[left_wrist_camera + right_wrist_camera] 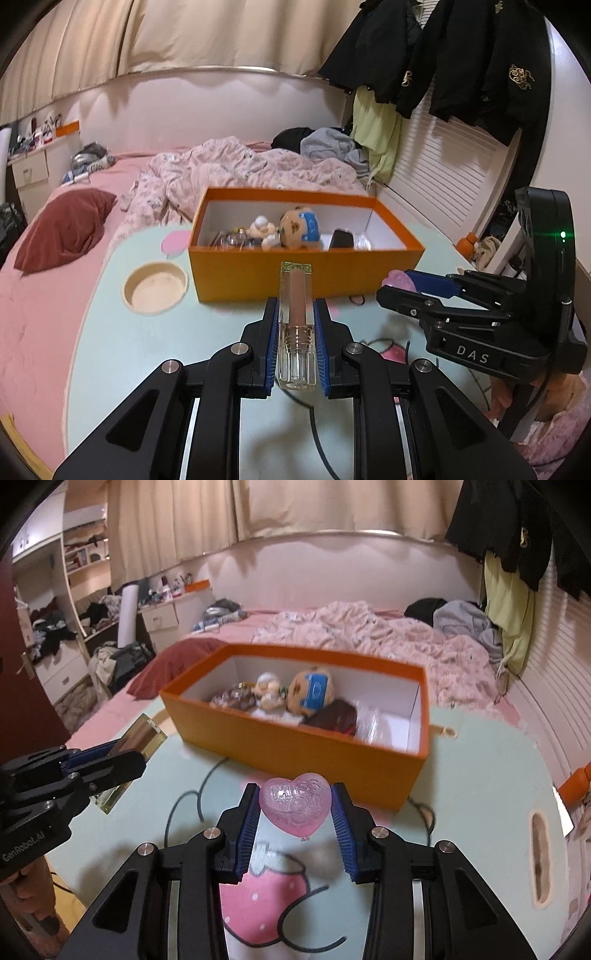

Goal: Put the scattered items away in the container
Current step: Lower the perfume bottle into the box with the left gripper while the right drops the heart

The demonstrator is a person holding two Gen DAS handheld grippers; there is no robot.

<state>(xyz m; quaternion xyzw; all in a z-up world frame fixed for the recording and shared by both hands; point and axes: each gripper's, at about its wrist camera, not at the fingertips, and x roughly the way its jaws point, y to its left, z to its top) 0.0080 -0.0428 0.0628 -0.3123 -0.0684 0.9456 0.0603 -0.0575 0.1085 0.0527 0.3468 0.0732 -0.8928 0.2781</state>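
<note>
An open orange box [306, 273] stands on the pale green table and holds plush toys [295, 227], a dark item and clear items. My left gripper [295, 304] is shut on a clear lip gloss tube [295, 288], which points at the box's front wall just short of it. In the right wrist view the box [295, 749] lies straight ahead. My right gripper [294, 794] is shut on a pink translucent heart [294, 805], held above the table before the box. The left gripper [136, 753] with the tube [144, 734] shows at the left there. The right gripper [397, 286] shows at the right in the left wrist view.
A round recess [155, 288] sits in the table left of the box. A black cable [184, 805] loops over the table's strawberry print. A slot [539, 860] cuts the table near its right edge. Behind the table is a bed with a crumpled quilt [229, 166] and a dark red pillow [66, 229].
</note>
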